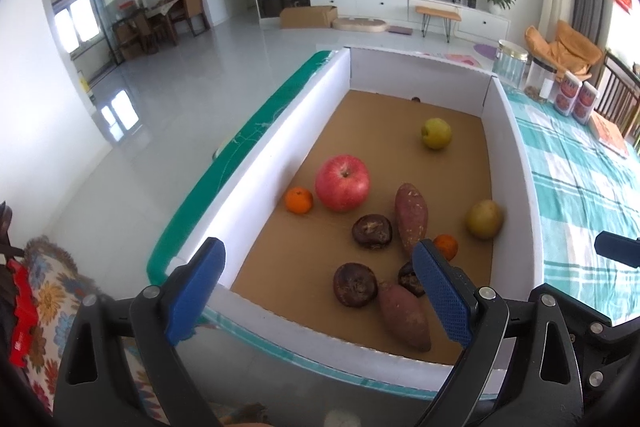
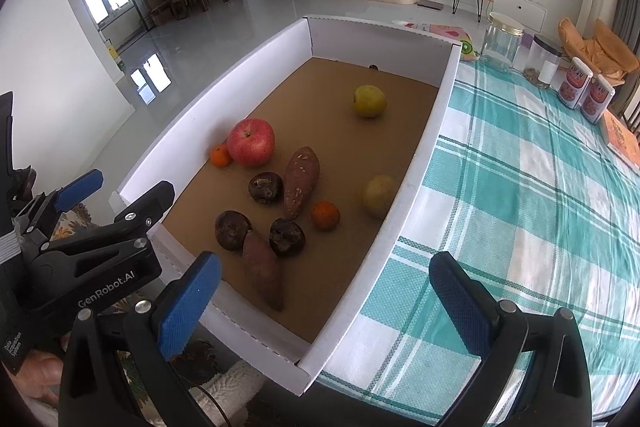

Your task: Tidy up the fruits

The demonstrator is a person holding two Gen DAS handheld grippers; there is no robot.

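The black frame of the left claw (image 2: 80,205), seen from the right wrist, bears the white print "GenRobot.AI", and a small label beside it reads "Data Acquisition System". Two white cartons (image 2: 585,94) at the far end of the bench (image 2: 520,187) carry red print too small to read.

A white box (image 1: 256,163) with a brown floor sits on the bench's checked cloth, holding all the produce. One sweet potato (image 1: 411,217) lies mid-box with its long axis running from near to far, slightly tilted; its narrow tip points toward the near wall. A second sweet potato (image 1: 404,317) lies by the near wall, angled, its far end touching a dark round fruit (image 1: 355,285). Two more dark fruits (image 1: 372,231) (image 1: 410,279) lie close around them. A red apple (image 1: 342,183) stands stem up, with a small orange (image 1: 299,200) just beside it at the left wall. A second orange (image 1: 446,247) lies near the first potato's tip. Two yellow-green pears lie apart: one (image 1: 484,219) against the right wall, one (image 1: 436,133) toward the far end.

The left claw (image 1: 316,291) hangs wide open over the box's near end, gripping nothing. The right claw (image 2: 324,301) is likewise spread wide and empty, straddling the box's right wall.
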